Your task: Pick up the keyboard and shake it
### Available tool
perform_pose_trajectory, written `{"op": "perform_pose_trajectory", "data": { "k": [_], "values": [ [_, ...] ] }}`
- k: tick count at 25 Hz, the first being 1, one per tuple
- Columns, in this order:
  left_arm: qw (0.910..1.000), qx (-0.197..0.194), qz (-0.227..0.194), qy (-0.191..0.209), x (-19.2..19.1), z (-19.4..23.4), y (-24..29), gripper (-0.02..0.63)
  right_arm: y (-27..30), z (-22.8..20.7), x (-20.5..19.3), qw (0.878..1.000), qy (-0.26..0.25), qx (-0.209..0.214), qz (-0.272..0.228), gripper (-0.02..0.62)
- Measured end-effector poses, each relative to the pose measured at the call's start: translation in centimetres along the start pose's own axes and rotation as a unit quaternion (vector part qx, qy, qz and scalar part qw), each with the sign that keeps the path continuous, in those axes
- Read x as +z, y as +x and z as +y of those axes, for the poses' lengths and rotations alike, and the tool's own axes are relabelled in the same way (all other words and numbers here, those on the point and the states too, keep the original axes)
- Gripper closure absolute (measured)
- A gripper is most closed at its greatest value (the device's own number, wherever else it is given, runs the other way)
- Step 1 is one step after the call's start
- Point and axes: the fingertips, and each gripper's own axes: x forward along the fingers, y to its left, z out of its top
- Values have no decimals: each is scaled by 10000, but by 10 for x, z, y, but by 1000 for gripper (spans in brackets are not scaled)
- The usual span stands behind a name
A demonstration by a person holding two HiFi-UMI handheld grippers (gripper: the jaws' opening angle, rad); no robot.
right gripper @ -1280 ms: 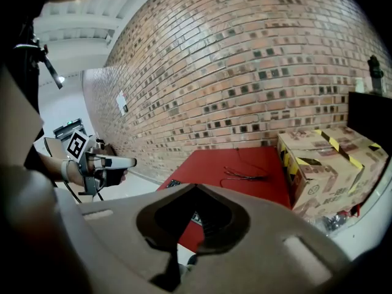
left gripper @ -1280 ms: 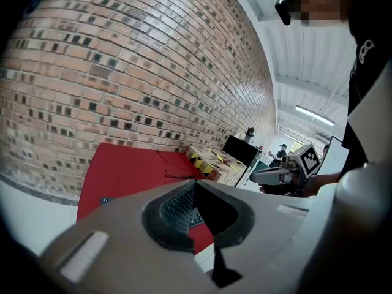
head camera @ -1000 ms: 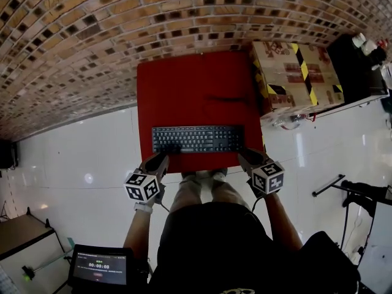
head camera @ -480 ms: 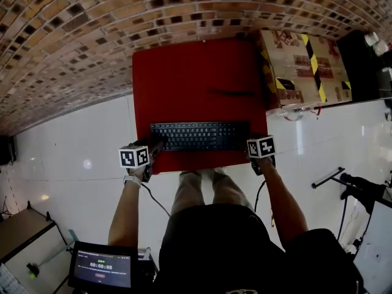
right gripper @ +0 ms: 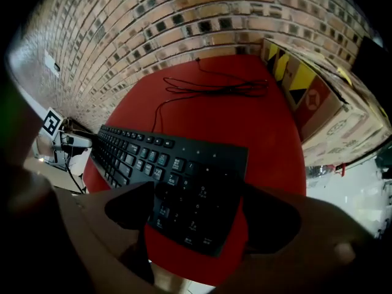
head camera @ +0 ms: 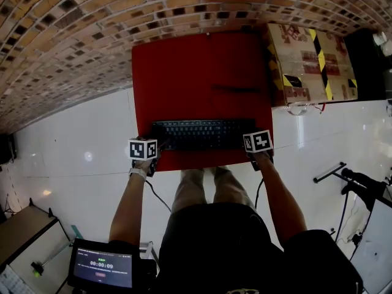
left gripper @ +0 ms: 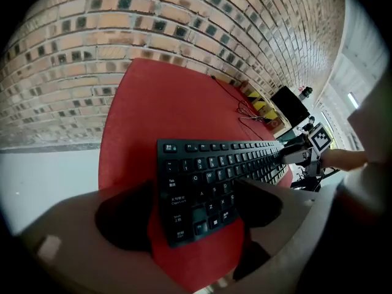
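Observation:
A black keyboard (head camera: 199, 133) lies flat near the front edge of the red table (head camera: 202, 66). My left gripper (head camera: 153, 147) is at its left end and my right gripper (head camera: 250, 144) at its right end. In the left gripper view the jaws of the left gripper (left gripper: 193, 207) are opening and straddle the keyboard's left end (left gripper: 202, 188), with red table showing beside one finger. In the right gripper view the jaws of the right gripper (right gripper: 199, 210) are opening around the number-pad end (right gripper: 196, 188). Neither gripper's pads press on the keyboard.
The keyboard's thin black cable (right gripper: 214, 87) loops across the table toward the brick wall (head camera: 92, 35). A cardboard box with yellow-black tape (head camera: 309, 60) stands right of the table. A tablet screen (head camera: 101, 267) is at lower left. The person's legs (head camera: 205, 185) are at the table's front edge.
Both grippers have moved forward from in front of the table edge to the keyboard's two ends. The keyboard itself has stayed flat on the table.

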Motion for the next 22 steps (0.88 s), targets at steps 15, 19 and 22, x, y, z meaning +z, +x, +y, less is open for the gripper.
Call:
{"op": "perform_pose_trajectory", "data": {
  "k": [15,19,22],
  "values": [
    [9978,575,332,-14,2,0,12,150,0,1,0,10000,-55,34,67,153],
    [9981,508,242,-243,4,3,10,162,0,1,0,9999,-75,60,28,153],
    [9978,515,237,-342,5,4,10,181,0,1,0,9999,-89,44,14,152]
  ]
}}
